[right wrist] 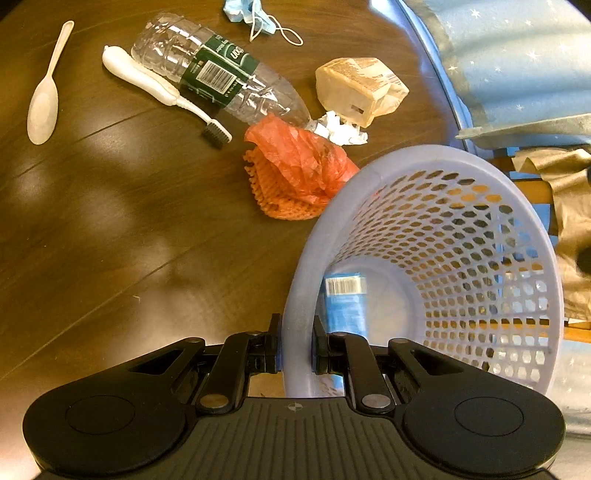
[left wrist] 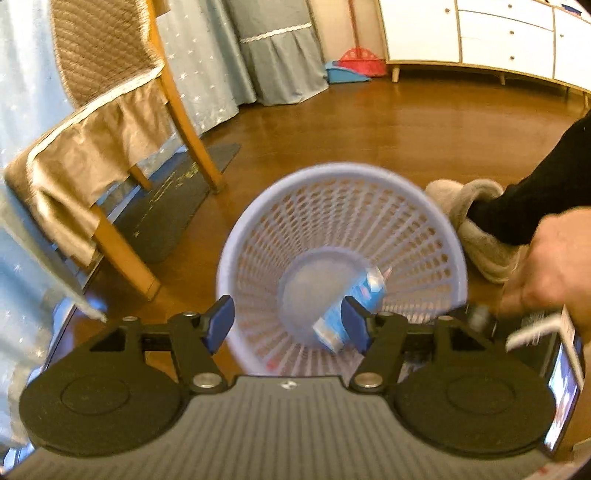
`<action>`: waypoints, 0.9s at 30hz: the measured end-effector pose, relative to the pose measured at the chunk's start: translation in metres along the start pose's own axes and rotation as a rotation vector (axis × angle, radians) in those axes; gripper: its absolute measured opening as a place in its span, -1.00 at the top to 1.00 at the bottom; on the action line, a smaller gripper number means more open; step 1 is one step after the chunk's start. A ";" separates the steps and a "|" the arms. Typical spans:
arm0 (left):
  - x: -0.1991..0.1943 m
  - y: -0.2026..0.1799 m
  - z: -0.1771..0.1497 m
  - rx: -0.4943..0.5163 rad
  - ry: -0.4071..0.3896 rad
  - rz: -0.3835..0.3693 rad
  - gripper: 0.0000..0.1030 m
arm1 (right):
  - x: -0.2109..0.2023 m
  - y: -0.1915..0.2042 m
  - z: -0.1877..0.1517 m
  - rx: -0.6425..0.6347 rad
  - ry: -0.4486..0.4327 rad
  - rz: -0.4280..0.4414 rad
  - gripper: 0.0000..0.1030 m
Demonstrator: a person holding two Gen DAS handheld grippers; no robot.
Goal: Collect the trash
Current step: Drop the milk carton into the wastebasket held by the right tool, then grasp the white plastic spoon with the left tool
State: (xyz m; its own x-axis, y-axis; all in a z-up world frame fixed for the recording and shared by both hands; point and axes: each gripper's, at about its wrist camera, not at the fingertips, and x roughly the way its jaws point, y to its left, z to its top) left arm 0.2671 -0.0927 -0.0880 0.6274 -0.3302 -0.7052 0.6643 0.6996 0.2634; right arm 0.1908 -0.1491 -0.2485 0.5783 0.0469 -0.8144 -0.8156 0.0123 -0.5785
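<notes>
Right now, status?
Left hand-held gripper open, blue carton in basket. Right hand-held gripper clamps basket rim. Bottle still on table.

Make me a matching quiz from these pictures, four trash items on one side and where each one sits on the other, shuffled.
Things:
1. blue carton
2. plastic spoon
3. face mask
4. toothbrush

Places:
A. alongside the clear bottle
B. inside the basket
C. far left of the table, alone
D. top edge of the table

Pairs: 1-B, 2-C, 3-D, 4-A
</notes>
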 end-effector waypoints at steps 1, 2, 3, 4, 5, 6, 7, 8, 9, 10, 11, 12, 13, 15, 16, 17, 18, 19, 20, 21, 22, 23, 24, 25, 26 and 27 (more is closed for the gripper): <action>-0.003 0.001 -0.007 -0.001 0.012 0.011 -0.16 | 0.000 0.000 0.000 -0.001 0.000 0.000 0.81; -0.005 0.003 -0.014 -0.001 0.025 0.019 -0.16 | 0.000 0.000 0.000 -0.001 0.001 0.001 0.81; -0.006 0.005 -0.021 -0.001 0.039 0.028 -0.16 | 0.000 0.000 0.000 -0.002 0.001 0.001 0.81; -0.008 0.007 -0.030 0.000 0.057 0.036 -0.16 | 0.000 0.001 0.000 -0.004 0.001 0.001 0.81; -0.010 0.009 -0.038 -0.001 0.071 0.045 -0.16 | 0.000 0.001 0.000 -0.006 0.001 0.000 0.81; -0.011 0.012 -0.048 -0.006 0.089 0.055 -0.16 | 0.000 0.002 -0.001 -0.006 0.001 0.000 0.81; -0.012 0.015 -0.056 -0.013 0.107 0.059 -0.16 | 0.000 0.002 -0.001 -0.006 0.001 -0.001 0.81; -0.014 0.018 -0.064 -0.019 0.120 0.065 -0.16 | 0.001 0.002 0.000 -0.006 0.001 -0.001 0.80; -0.017 0.020 -0.073 -0.024 0.130 0.072 -0.16 | 0.001 0.001 0.000 -0.003 0.001 0.000 0.80; -0.020 0.022 -0.082 -0.028 0.144 0.078 -0.16 | 0.001 0.001 0.000 -0.001 0.001 0.001 0.80; -0.021 0.025 -0.091 -0.033 0.157 0.079 -0.16 | 0.001 0.001 0.000 -0.002 0.001 0.001 0.80; -0.024 0.028 -0.100 -0.038 0.171 0.082 -0.18 | 0.001 0.001 0.001 -0.002 0.001 0.002 0.80; -0.026 0.029 -0.109 -0.041 0.183 0.086 -0.19 | 0.001 0.000 0.002 0.000 0.002 0.003 0.80; -0.031 0.031 -0.128 -0.035 0.209 0.090 -0.19 | 0.001 0.000 0.002 0.002 0.002 0.005 0.80; -0.035 0.029 -0.138 -0.034 0.221 0.090 -0.19 | 0.001 -0.001 0.002 0.003 0.002 0.005 0.80; -0.037 0.030 -0.146 -0.038 0.232 0.089 -0.19 | 0.001 0.000 0.002 0.002 0.002 0.005 0.80; -0.039 0.031 -0.154 -0.046 0.243 0.085 -0.19 | 0.001 0.000 0.002 0.003 0.002 0.005 0.80; -0.040 0.030 -0.161 -0.050 0.251 0.079 -0.19 | 0.001 0.000 0.002 0.004 0.002 0.006 0.80; -0.042 0.027 -0.168 -0.048 0.260 0.070 -0.19 | 0.001 -0.001 0.003 0.004 0.002 0.006 0.80; -0.044 0.024 -0.175 -0.039 0.265 0.058 -0.19 | 0.001 -0.001 0.003 0.004 0.002 0.007 0.80; -0.044 0.021 -0.179 -0.029 0.268 0.045 -0.19 | 0.001 -0.001 0.004 0.005 0.002 0.007 0.80; -0.044 0.016 -0.184 -0.016 0.272 0.027 -0.19 | 0.001 -0.001 0.004 0.005 0.001 0.006 0.80; -0.045 0.010 -0.191 0.002 0.275 0.005 -0.19 | 0.001 -0.002 0.004 0.007 0.001 0.006 0.80; -0.045 0.004 -0.195 0.017 0.276 -0.012 -0.19 | 0.001 -0.002 0.005 0.007 0.001 0.004 0.80; -0.045 -0.003 -0.200 0.032 0.277 -0.034 -0.19 | 0.001 -0.001 0.006 0.004 0.001 0.002 0.80; -0.044 -0.010 -0.205 0.045 0.280 -0.058 -0.18 | 0.001 -0.001 0.008 0.000 0.002 0.001 0.80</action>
State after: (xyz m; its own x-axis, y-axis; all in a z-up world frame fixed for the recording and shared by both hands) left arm 0.1493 0.0453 -0.1945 0.4551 -0.1770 -0.8727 0.7174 0.6535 0.2416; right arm 0.1917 -0.1414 -0.2483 0.5775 0.0452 -0.8151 -0.8162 0.0120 -0.5776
